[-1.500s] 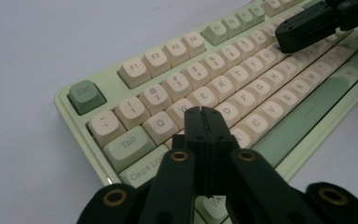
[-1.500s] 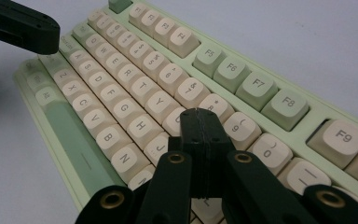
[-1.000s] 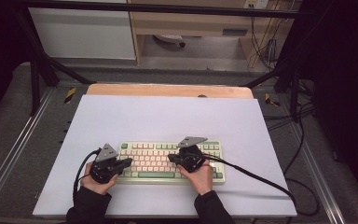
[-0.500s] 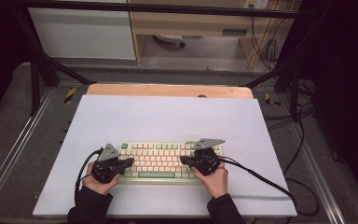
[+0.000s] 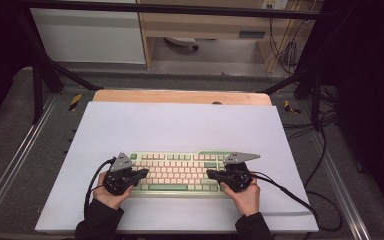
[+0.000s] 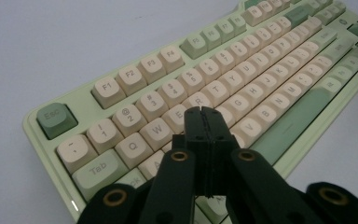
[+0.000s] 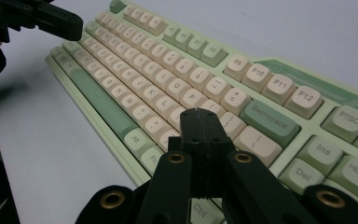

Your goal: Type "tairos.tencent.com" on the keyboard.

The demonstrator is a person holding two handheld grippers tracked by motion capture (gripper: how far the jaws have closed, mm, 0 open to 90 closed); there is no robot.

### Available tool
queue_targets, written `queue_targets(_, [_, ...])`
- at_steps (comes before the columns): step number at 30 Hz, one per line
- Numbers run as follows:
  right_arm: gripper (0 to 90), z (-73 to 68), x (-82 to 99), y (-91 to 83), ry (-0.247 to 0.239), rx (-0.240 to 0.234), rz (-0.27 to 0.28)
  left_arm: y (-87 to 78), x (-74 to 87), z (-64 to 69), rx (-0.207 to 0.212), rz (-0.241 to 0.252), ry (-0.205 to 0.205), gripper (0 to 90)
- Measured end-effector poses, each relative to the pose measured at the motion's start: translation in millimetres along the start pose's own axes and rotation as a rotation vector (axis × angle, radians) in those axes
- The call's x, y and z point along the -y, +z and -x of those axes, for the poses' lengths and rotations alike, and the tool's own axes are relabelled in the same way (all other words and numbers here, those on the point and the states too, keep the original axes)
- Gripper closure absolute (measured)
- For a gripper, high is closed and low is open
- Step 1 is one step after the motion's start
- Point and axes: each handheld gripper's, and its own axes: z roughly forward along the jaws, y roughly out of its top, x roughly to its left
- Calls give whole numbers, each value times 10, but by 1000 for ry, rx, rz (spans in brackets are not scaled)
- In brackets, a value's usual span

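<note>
High view notes: we are looking down on a pale green keyboard [image 5: 180, 172] with cream keys, lying flat near the front edge of the white worktop [image 5: 180, 127], its long side running left to right. We are seeing the left gripper [image 5: 141, 173] hovering over the keyboard's left end and the right gripper [image 5: 211, 173] over its right part, both pointing inward toward the middle, with a hand behind each. A black cable [image 5: 290, 195] is trailing off from the right gripper across the worktop.

Left gripper view: we are noting its fingers [image 6: 204, 122] pressed together, nothing between them, sitting just above the letter rows near E and the keys below it; the Esc key [image 6: 55, 119] is lying off to the left. We cannot tell whether the tips are touching a key.

Right gripper view: its fingers [image 7: 199, 122] are likewise closed flat on each other and holding nothing, poised above the keys just below Backspace [image 7: 268, 122]. The left gripper [image 7: 77, 23] is showing at the top left corner, over the far end of the keyboard [image 7: 98, 100].
</note>
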Motion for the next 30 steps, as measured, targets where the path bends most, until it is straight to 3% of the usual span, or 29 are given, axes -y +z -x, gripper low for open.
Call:
queue_targets(14, [900,100,173,-89,25,4,-1,197,-183,44,-1,-3,-1,899])
queue_targets(30, [900,97,208,-104,18,0,6,354,-176,29,-18,-29,13,899])
